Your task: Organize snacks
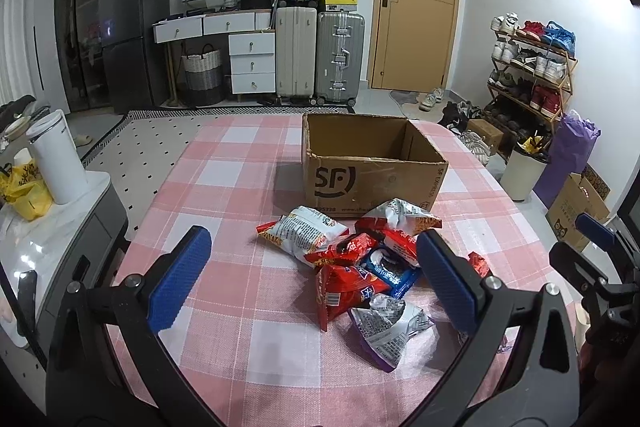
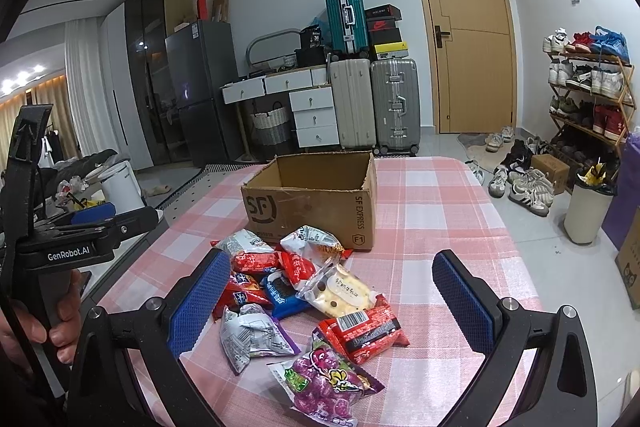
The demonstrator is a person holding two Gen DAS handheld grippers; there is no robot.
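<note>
Left hand-held gripper (image 1: 314, 267) was spread wide, empty, hovering above the near side of the snack pile. Right hand-held gripper (image 2: 326, 291) likewise spread wide, nothing between its pads, poised over the same pile from the right. A hand (image 2: 52, 323) gripped the left tool's handle at the edge of the right wrist view.

Snacks lay in a loose heap on the checked worktop (image 2: 440, 211), just in front of the box (image 2: 316, 199): red packs (image 2: 362, 333), a blue pack (image 2: 282, 293), a clear bag (image 2: 344, 293) of pale biscuits, white-silver bags (image 2: 248, 339), a purple pack (image 2: 326, 383) nearest the right gripper. Several overlapped; the blue pack sat partly under red ones.

Box stood open-topped, looked empty, flaps gone, front wall touching or nearly touching the far snacks.

Judged step: first pick, nothing yet in the box. Best start probably with a top, free-lying item such as the purple pack or the barcode-side red pack, not the buried blue one. Close on a puffed middle or a sealed edge, since these bags would likely slip and crinkle. Lift clear of the box's front wall before releasing. Work the two grippers on separate sides to avoid a clash.
</note>
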